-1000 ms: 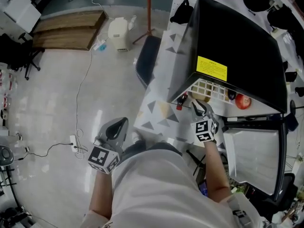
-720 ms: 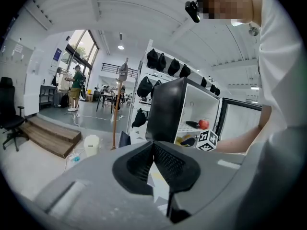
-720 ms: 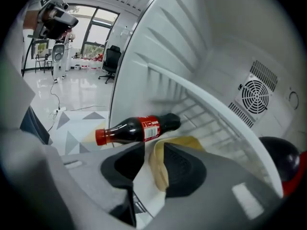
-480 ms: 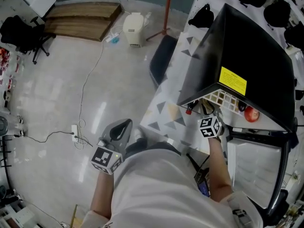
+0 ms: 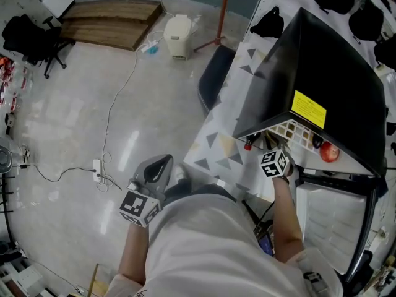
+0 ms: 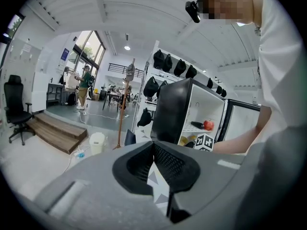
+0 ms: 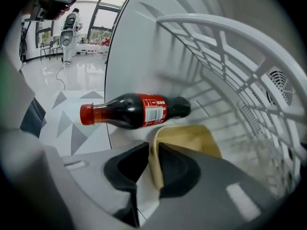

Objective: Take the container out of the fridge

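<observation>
Two pads of my right gripper have just been closing, and now they clench the near wall of the beige container, which stands between them. The container sits inside the fridge on its white floor, close to the opening, below a white wire shelf. Just on the far side of it a cola bottle lies on its side, and its red cap points to the left and pokes out of the opening. Whether the bottle touches the container I cannot tell. In the head view the fridge is black outside and stands on a table with a cloth of grey and yellow triangles. Its door hangs open at the right, and a red fruit lies on the shelf further right. My arm reaches from the near side into the opening. My left gripper is held low at the left, over the pale floor and well apart from the fridge. Its pads are pressed together at the tips and nothing is between them.
</observation>
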Demonstrator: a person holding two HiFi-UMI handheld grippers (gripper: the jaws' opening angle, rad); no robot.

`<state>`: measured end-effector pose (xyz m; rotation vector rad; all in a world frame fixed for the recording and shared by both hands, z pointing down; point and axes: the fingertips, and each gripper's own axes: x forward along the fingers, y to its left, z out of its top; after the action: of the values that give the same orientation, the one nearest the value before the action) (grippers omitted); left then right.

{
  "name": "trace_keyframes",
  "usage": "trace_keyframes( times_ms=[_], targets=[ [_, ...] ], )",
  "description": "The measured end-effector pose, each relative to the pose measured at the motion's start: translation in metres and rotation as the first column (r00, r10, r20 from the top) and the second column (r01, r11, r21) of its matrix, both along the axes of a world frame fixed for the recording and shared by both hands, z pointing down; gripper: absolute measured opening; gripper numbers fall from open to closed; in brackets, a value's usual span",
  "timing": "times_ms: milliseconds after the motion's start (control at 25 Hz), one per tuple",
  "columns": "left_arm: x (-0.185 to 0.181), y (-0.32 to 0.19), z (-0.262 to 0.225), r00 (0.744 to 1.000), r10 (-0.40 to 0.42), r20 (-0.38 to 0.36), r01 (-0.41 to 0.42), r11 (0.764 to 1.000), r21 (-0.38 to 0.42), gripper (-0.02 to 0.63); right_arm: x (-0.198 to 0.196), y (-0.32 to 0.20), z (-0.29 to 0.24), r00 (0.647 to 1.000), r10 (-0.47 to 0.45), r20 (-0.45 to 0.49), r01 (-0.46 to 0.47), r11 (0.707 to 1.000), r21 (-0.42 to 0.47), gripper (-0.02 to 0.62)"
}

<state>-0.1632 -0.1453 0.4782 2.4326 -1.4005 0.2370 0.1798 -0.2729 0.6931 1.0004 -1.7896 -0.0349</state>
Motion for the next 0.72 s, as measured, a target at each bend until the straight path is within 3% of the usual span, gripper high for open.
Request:
trace_keyframes(
  times_ms=[360,720],
  targets=[
    [0.0,0.001,-0.001,1.0,0.016,0.006,-0.016,1.0,-0.006,0.008,-0.003,0.006,-0.007,0.999,0.009,0.04,-0.008,1.0,-0.018,0.018],
    [0.003,-0.002,-0.001,0.997,0.081,-0.002,-0.081,0.997,0.011,0.008,-0.015,0.025,-0.026,0.993,0.021,0.114,-0.019,1.0,-0.016,0.014]
  ],
)
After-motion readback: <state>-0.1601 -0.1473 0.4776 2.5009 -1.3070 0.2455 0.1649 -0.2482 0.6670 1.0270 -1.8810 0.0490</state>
